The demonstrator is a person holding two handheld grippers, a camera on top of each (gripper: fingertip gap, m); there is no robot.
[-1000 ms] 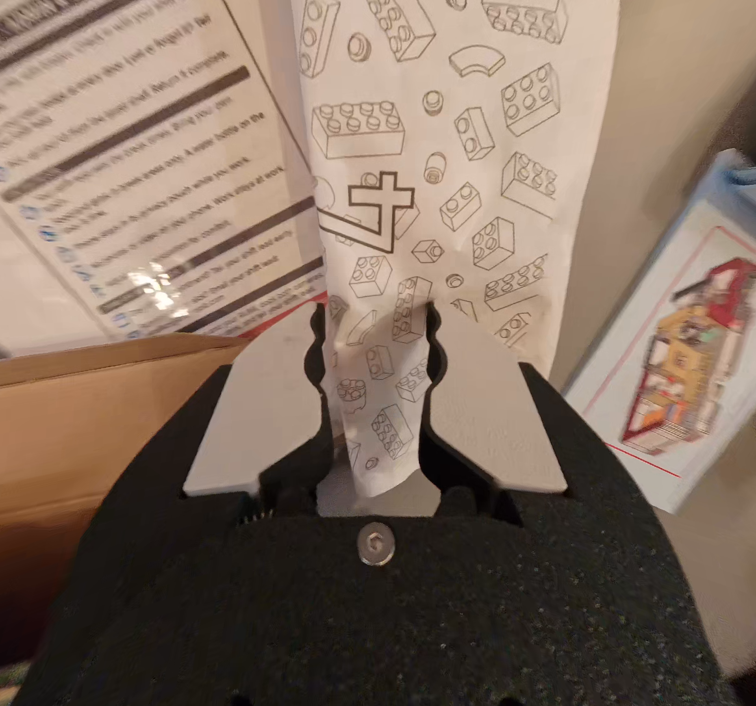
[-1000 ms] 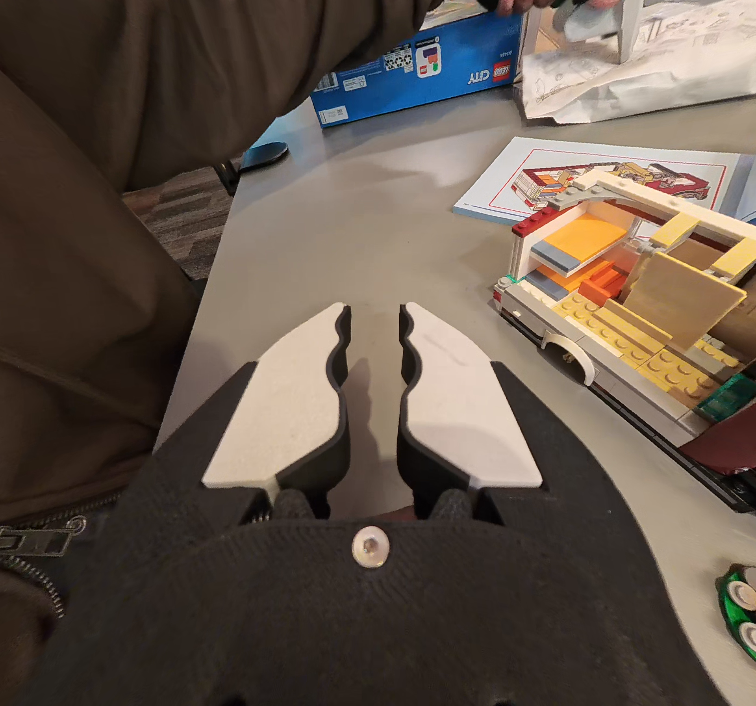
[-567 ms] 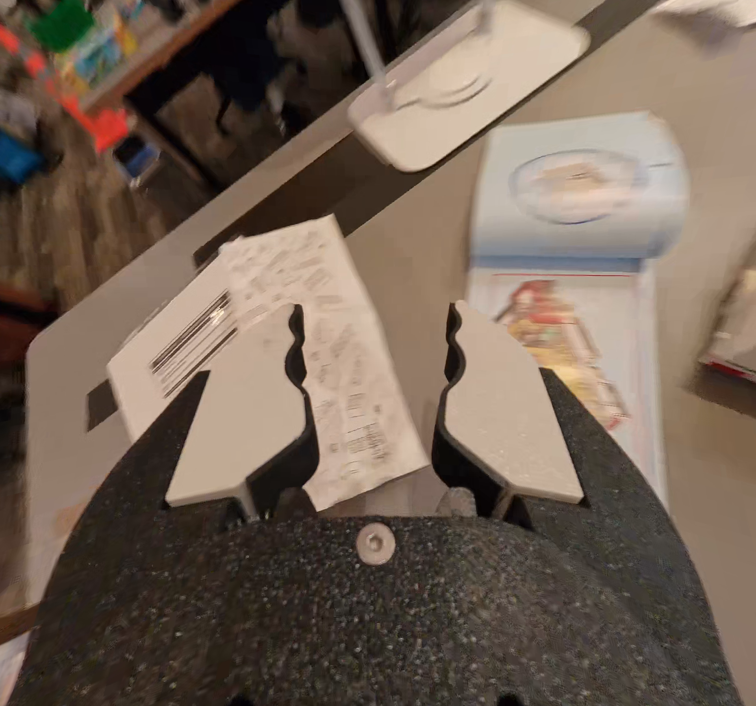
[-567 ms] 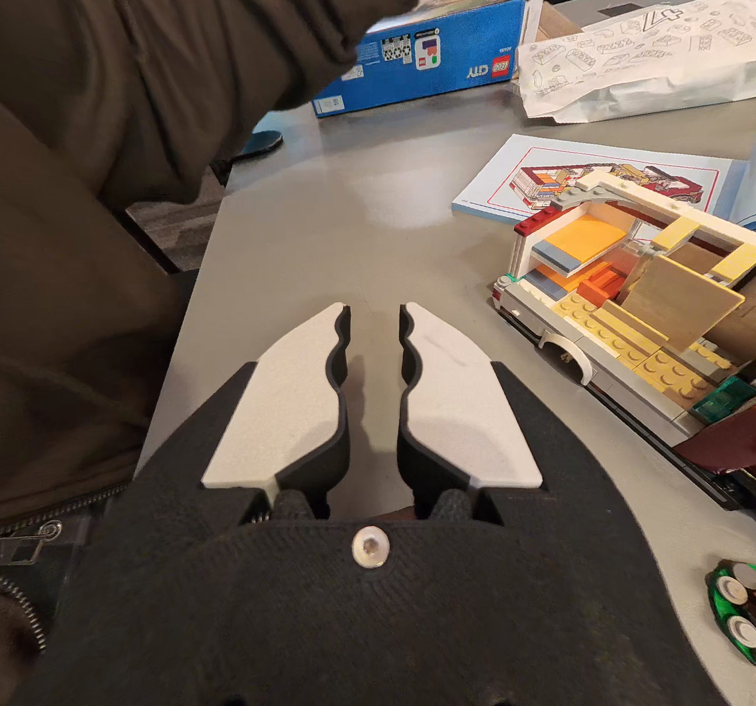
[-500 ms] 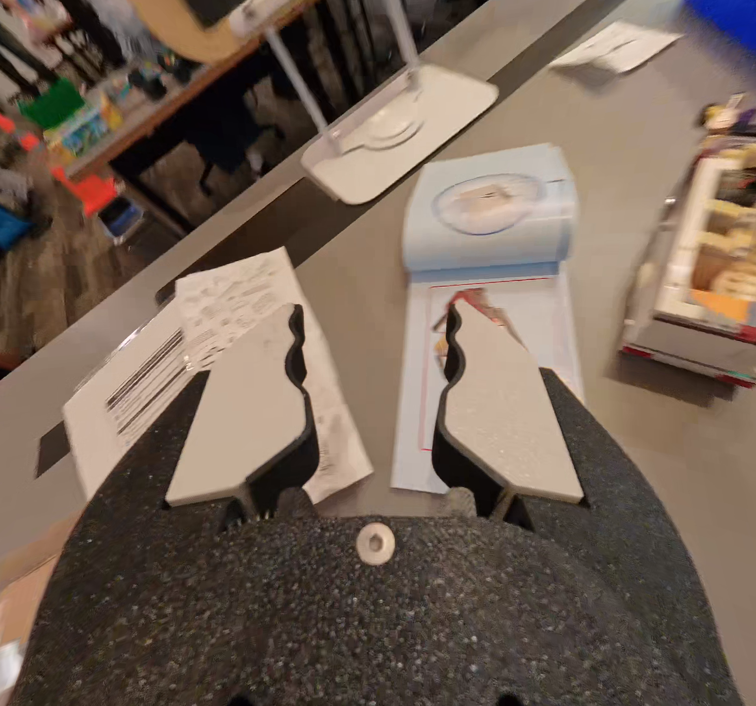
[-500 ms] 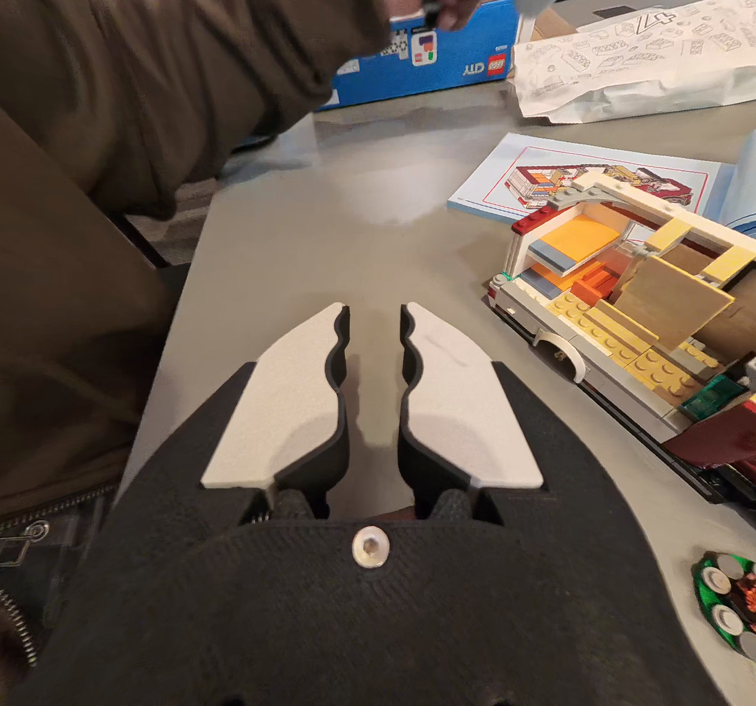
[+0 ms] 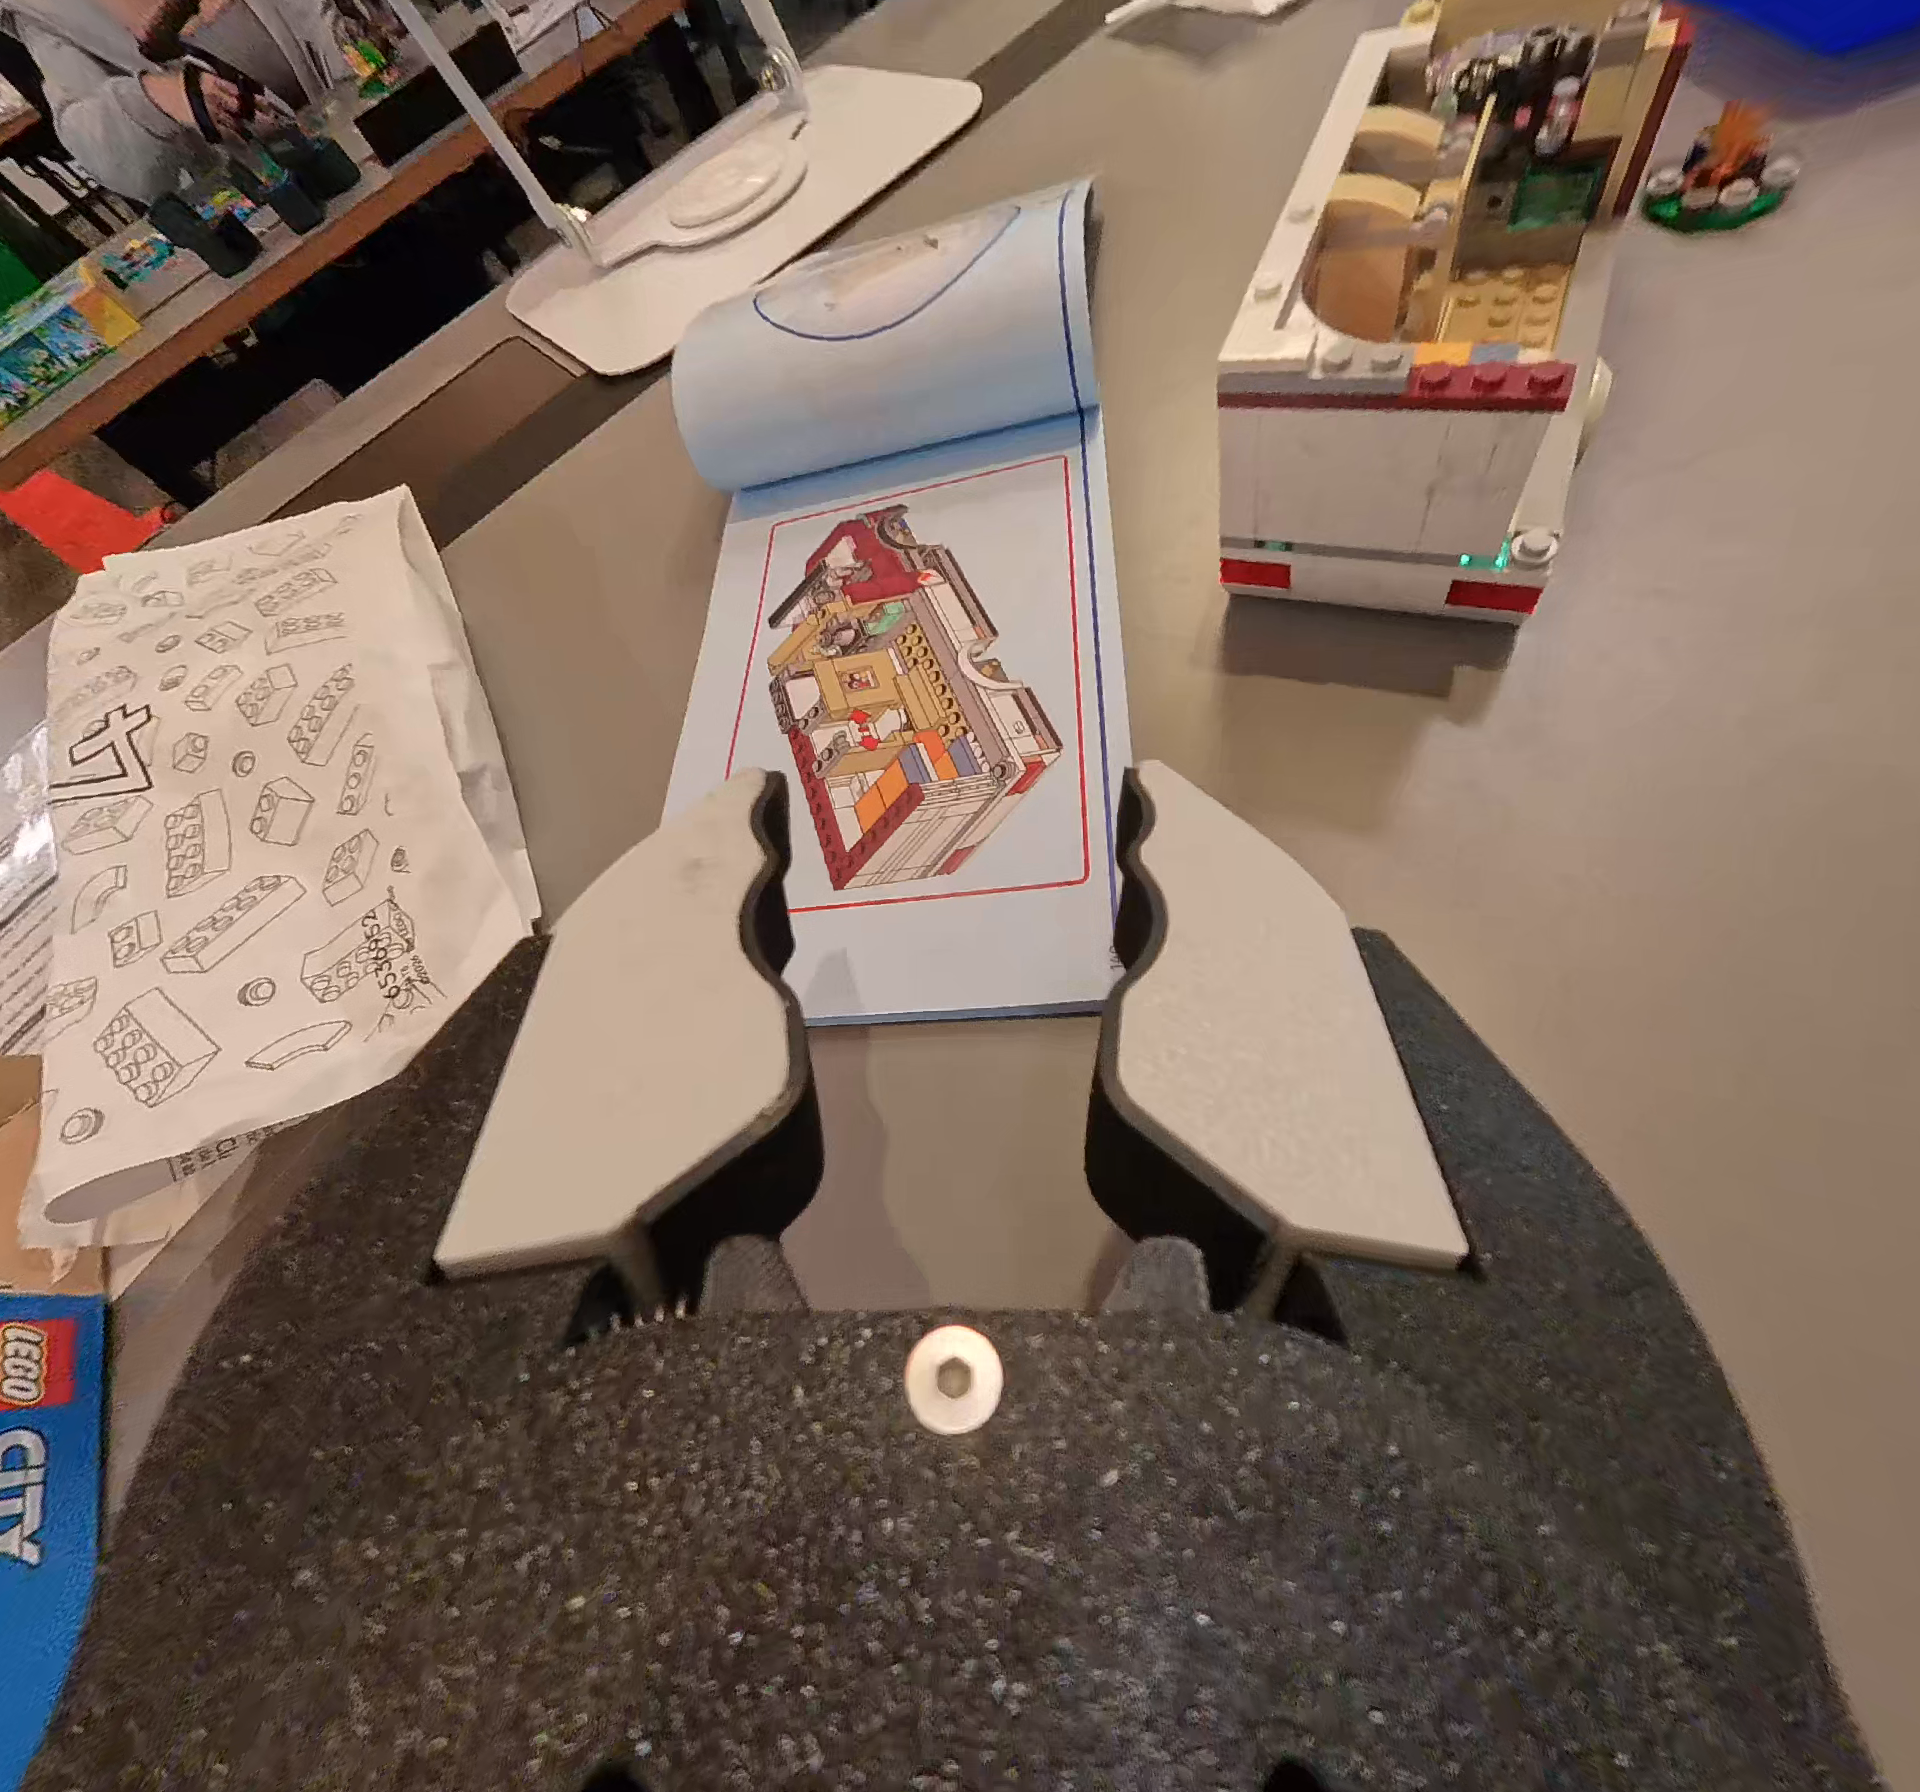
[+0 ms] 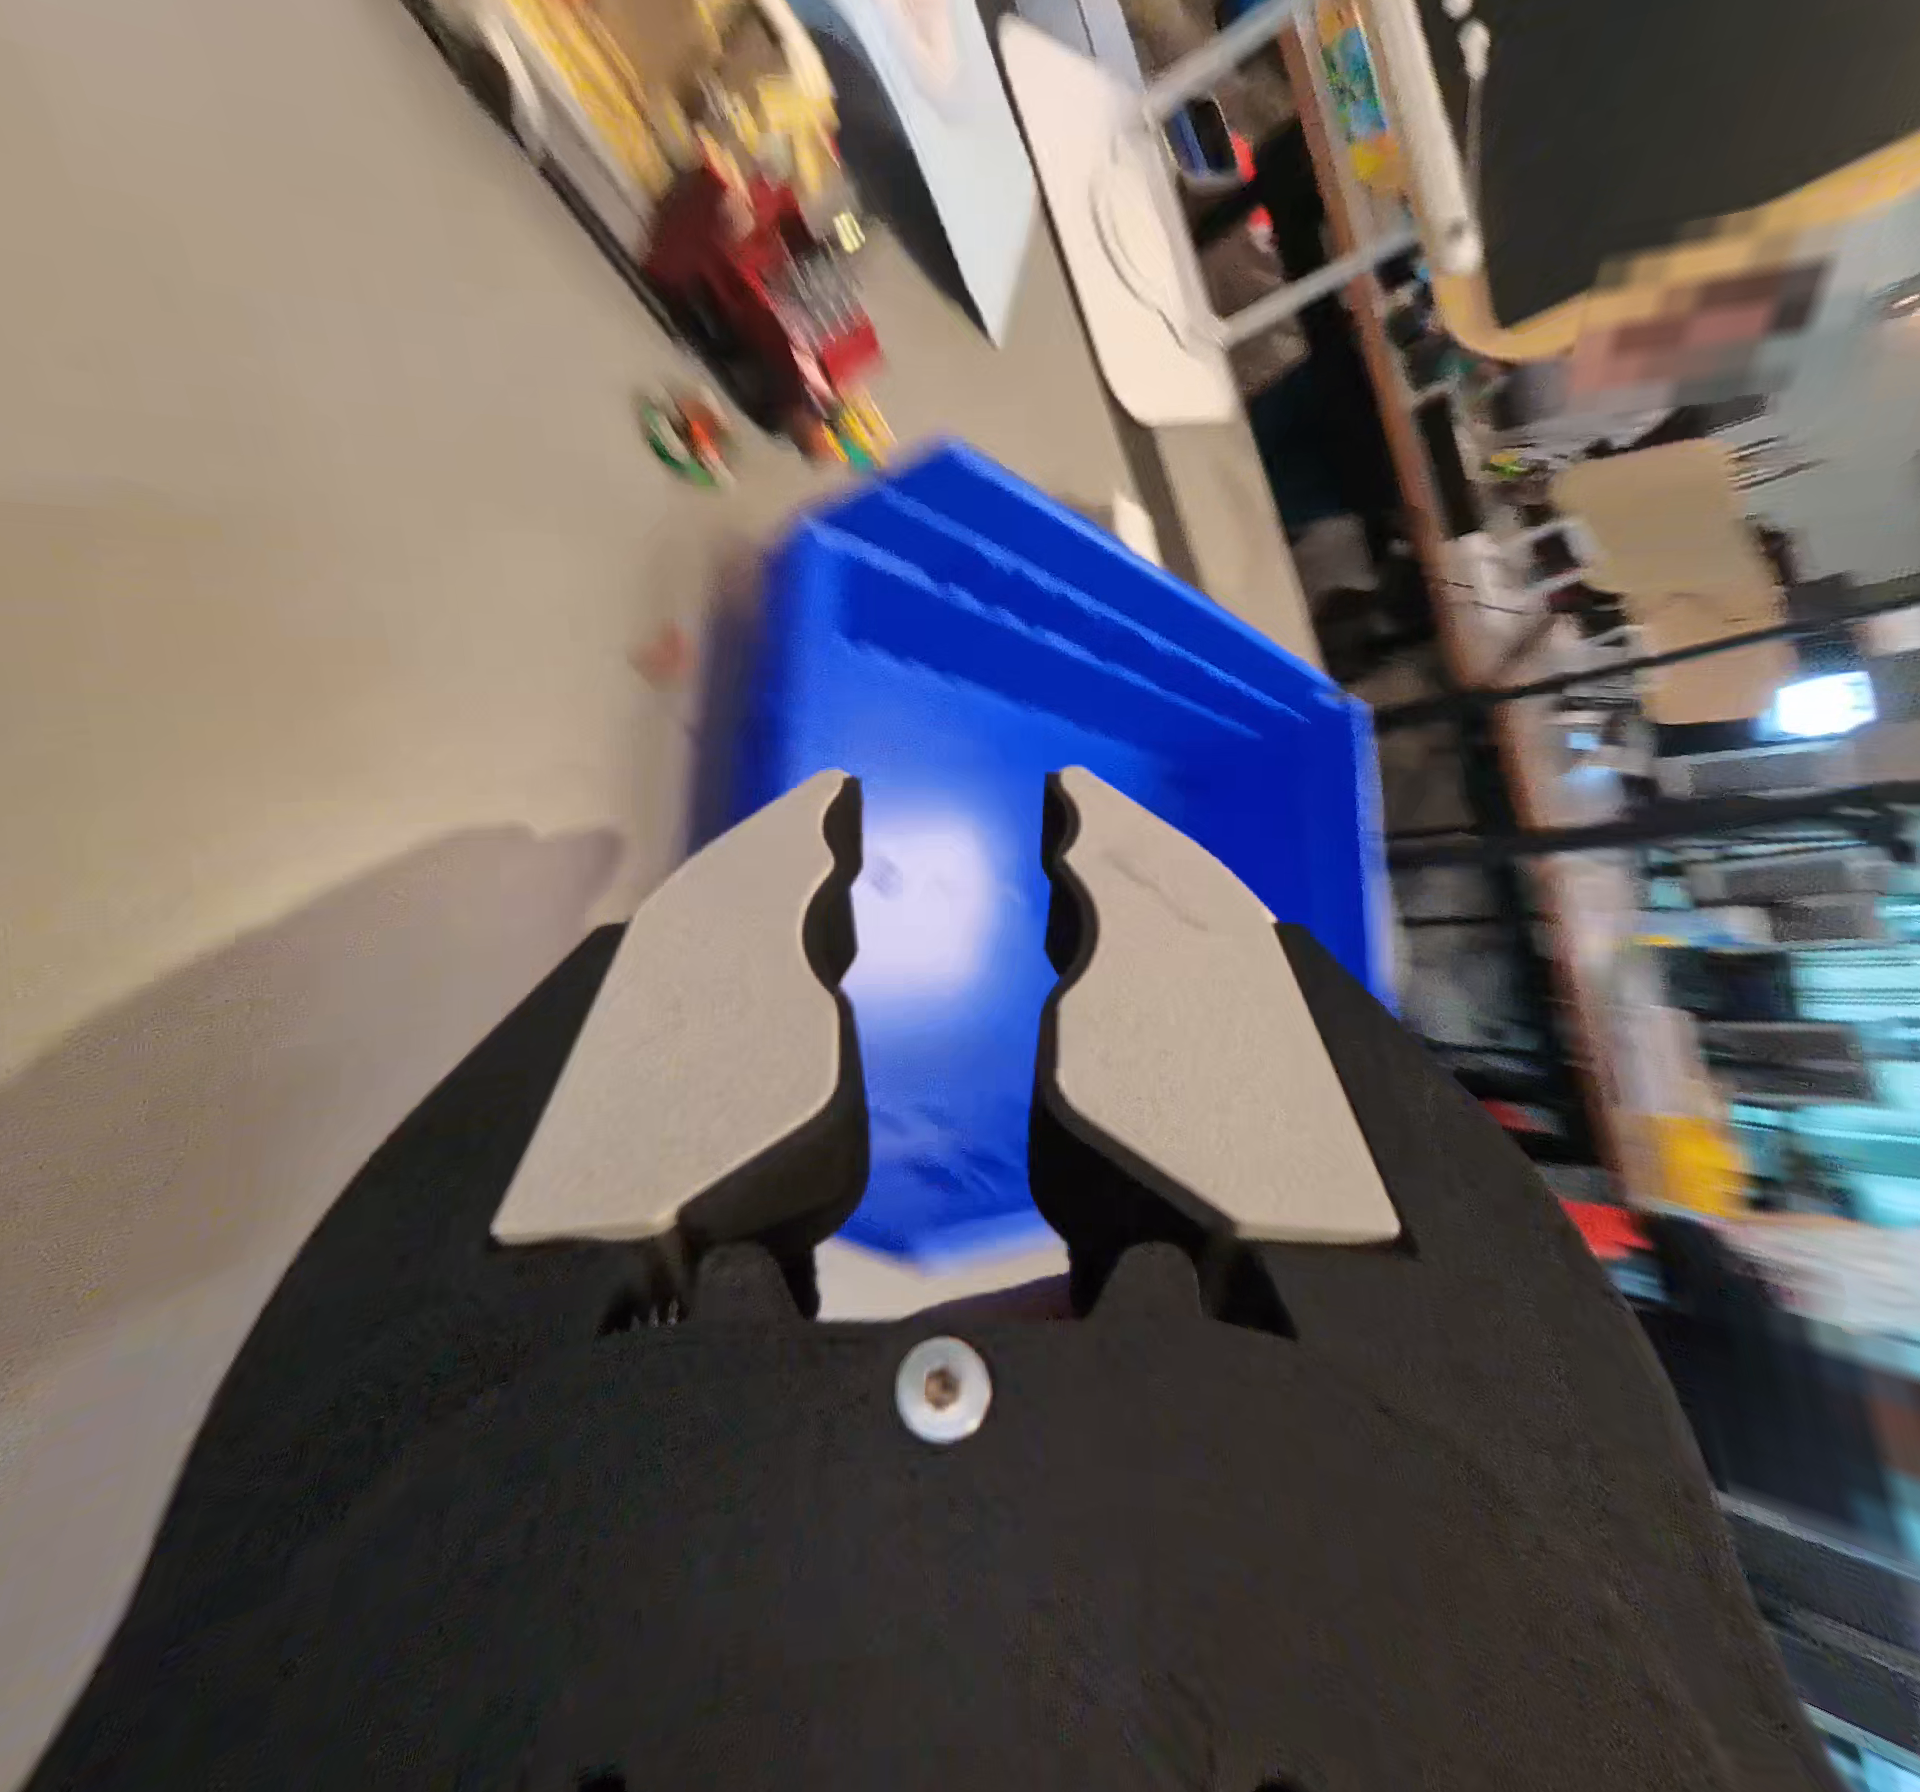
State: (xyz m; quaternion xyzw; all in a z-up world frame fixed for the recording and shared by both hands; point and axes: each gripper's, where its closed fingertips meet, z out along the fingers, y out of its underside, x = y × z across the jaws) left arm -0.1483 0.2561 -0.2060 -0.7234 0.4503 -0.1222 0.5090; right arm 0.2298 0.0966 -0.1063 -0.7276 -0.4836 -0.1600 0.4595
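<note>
1. The left gripper [image 7: 951, 828] hangs above a grey tabletop [image 7: 1558, 911], jaws spread wide with nothing between them; it holds nothing.
2. Below the jaws lies an open booklet [image 7: 935, 942], its upper pages curled back at 12 o'clock so that a picture page lies flat and readable.
3. At 2 o'clock a part-built brick camper [image 7: 1392, 454] stands well apart from the gripper, roof off.
4. At 9 o'clock a crumpled paper bag [image 7: 239, 807] lies on the tabletop. A blue carton [image 7: 47, 1493] sits at 8 o'clock.
5. A white lamp base [image 7: 769, 184] stands at 11 o'clock, beyond the booklet.
6. The right gripper [image 8: 951, 833] is tilted and its view is blurred; its jaws are part-spread and grip nothing.
7. A blue bin [image 8: 1039, 703] lies past the jaws at 12 o'clock; whether they touch it, I cannot tell.
</note>
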